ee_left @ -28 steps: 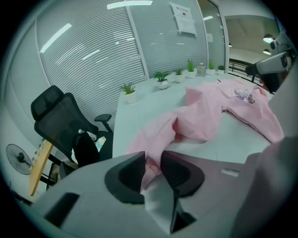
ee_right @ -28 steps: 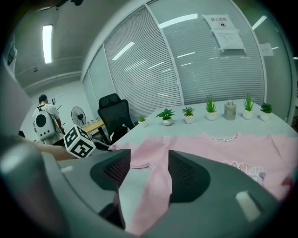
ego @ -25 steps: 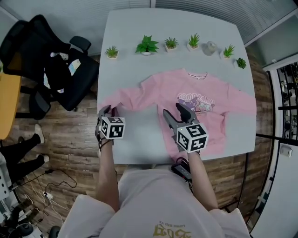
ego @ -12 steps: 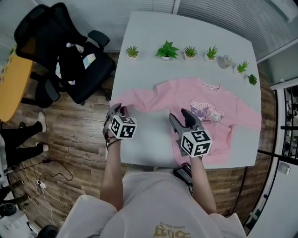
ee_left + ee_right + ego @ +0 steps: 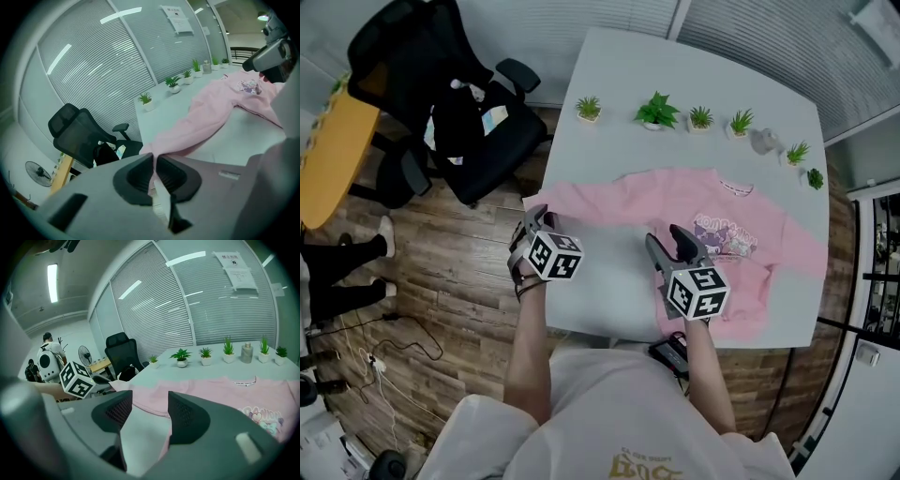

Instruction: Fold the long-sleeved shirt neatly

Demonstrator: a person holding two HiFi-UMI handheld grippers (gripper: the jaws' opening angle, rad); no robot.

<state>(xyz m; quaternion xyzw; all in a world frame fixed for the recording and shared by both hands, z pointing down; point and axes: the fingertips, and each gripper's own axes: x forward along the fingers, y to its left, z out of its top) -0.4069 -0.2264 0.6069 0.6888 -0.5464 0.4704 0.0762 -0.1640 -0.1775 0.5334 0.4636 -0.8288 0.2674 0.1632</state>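
A pink long-sleeved shirt (image 5: 703, 211) with a cartoon print lies spread face up on the white table (image 5: 600, 300). Its one sleeve (image 5: 206, 117) stretches towards the table's left edge. There my left gripper (image 5: 534, 217) is shut on the sleeve's cuff, and in the left gripper view the pink cloth is pinched between the jaws (image 5: 154, 161). My right gripper (image 5: 672, 239) hovers open over the shirt's body near its lower left side. In the right gripper view nothing sits between its jaws (image 5: 150, 411), and the shirt (image 5: 225, 390) lies beyond them.
A row of small potted plants (image 5: 656, 111) and a small bottle (image 5: 761, 141) line the table's far edge. A black office chair (image 5: 441, 103) and an orange table (image 5: 328, 159) stand to the left on the wooden floor. A person's legs (image 5: 337, 281) show at far left.
My left gripper has risen a little with the sleeve's cuff pinched in it. The right gripper has drifted slightly across the shirt. The head view has swung, so the table sits further right.
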